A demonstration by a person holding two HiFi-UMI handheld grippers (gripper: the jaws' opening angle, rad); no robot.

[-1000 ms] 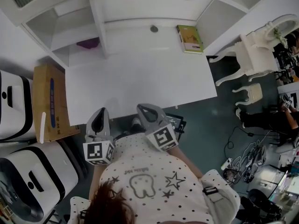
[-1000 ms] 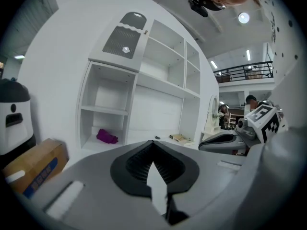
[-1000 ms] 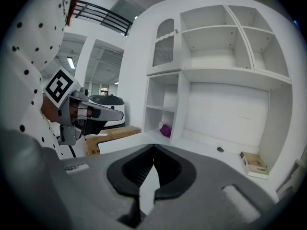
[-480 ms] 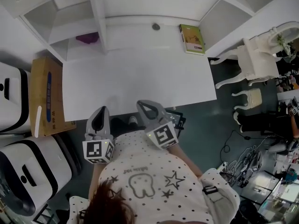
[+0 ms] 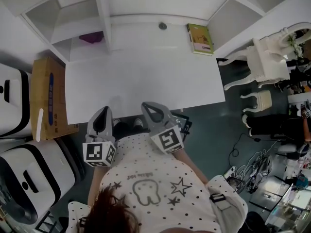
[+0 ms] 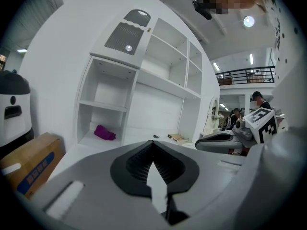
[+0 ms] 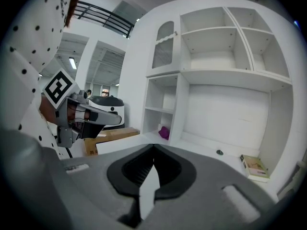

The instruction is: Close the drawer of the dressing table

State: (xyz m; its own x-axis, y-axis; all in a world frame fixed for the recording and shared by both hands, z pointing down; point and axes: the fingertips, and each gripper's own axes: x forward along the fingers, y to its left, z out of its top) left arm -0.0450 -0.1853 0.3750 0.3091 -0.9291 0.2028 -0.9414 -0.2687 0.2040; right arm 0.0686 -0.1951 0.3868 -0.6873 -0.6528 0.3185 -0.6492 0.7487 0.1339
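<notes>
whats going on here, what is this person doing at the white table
A person stands at a white dressing table with a gripper in each hand. The left gripper and right gripper are held side by side at its front edge, fingers shut, nothing in either. A green book and a purple cloth sit at the back. The drawer can't be made out.

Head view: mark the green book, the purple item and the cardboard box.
green book (image 5: 200, 38), head view, middle of its cover.
purple item (image 5: 91, 37), head view, its centre.
cardboard box (image 5: 44, 98), head view, middle of its top face.
</notes>
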